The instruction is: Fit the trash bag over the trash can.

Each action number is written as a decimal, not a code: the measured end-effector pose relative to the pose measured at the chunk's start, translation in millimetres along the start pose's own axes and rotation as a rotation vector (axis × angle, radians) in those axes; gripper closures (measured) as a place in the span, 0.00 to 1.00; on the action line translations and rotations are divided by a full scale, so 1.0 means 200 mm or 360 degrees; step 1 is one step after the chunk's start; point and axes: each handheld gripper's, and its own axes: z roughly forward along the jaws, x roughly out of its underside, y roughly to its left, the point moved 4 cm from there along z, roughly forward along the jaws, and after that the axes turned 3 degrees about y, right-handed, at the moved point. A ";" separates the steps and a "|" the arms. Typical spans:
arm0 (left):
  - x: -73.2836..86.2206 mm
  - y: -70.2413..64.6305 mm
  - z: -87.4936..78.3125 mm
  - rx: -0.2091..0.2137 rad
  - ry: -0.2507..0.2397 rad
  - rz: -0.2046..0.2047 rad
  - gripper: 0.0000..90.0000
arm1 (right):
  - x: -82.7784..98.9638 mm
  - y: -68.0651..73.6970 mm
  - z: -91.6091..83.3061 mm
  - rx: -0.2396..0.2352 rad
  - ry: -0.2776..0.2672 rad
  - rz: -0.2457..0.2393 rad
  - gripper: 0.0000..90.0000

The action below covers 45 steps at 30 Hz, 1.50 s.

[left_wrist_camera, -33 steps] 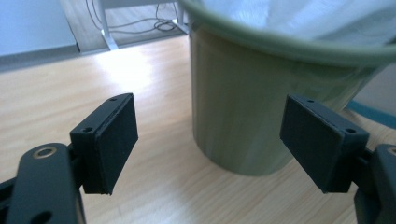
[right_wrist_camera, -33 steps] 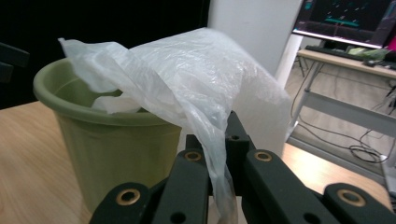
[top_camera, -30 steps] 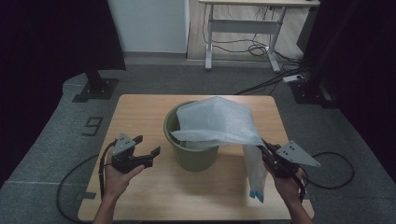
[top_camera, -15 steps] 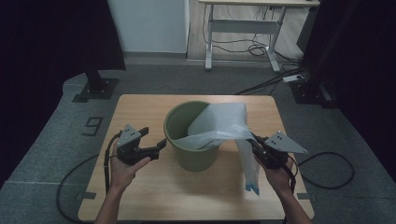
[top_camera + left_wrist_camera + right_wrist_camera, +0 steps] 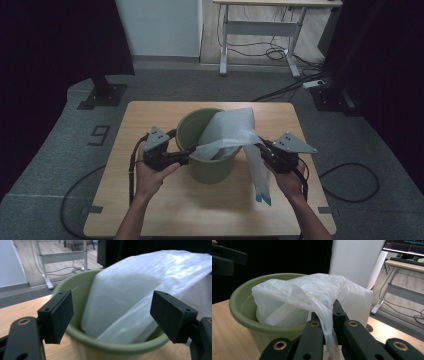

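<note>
Both grippers have closed in on the green bucket point(image 5: 207, 150) since a second ago. The left gripper point(image 5: 181, 159), jaws spread wide, now sits just beside the bucket's near-left rim. The right gripper point(image 5: 261, 150) stays clamped on the white plastic bag point(image 5: 232, 131), which drapes from inside the bucket over its right rim, less billowed than before.

Green bucket point(image 5: 210, 167) upright, frame centre on table. White plastic bag point(image 5: 227, 132) sits partly inside, bulging above rim, one end draped over right rim, hanging down.
</note>
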 end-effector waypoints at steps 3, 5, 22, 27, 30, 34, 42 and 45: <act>0.00 -0.05 0.04 0.0034 0.0029 0.0023 0.20 | -0.02 0.01 0.02 -0.0008 0.0018 0.0001 0.97; 0.00 -0.07 0.06 0.0037 0.0047 0.0031 0.20 | -0.03 0.02 0.04 -0.0016 0.0034 -0.0003 0.97; -0.05 -0.20 0.23 0.0083 0.0154 0.0098 0.27 | -0.06 0.06 0.06 -0.0081 0.0016 0.0005 0.96; -0.05 -0.22 0.25 0.0070 0.0192 0.0094 0.45 | -0.06 0.06 0.06 -0.0099 -0.0007 0.0028 0.94; -0.05 -0.23 0.27 0.0093 0.0222 0.0091 0.59 | -0.05 0.05 0.06 -0.0106 -0.0007 0.0040 0.94; -0.04 -0.26 0.29 0.0154 0.0263 0.0106 0.70 | -0.04 0.04 0.05 -0.0118 -0.0010 0.0054 0.94; -0.05 -0.26 0.29 0.0227 0.0264 0.0088 0.91 | -0.04 0.03 0.06 -0.0130 -0.0017 0.0072 0.92; -0.05 -0.25 0.29 0.0230 0.0263 0.0069 0.95 | -0.02 0.03 0.06 -0.0144 -0.0025 0.0085 0.83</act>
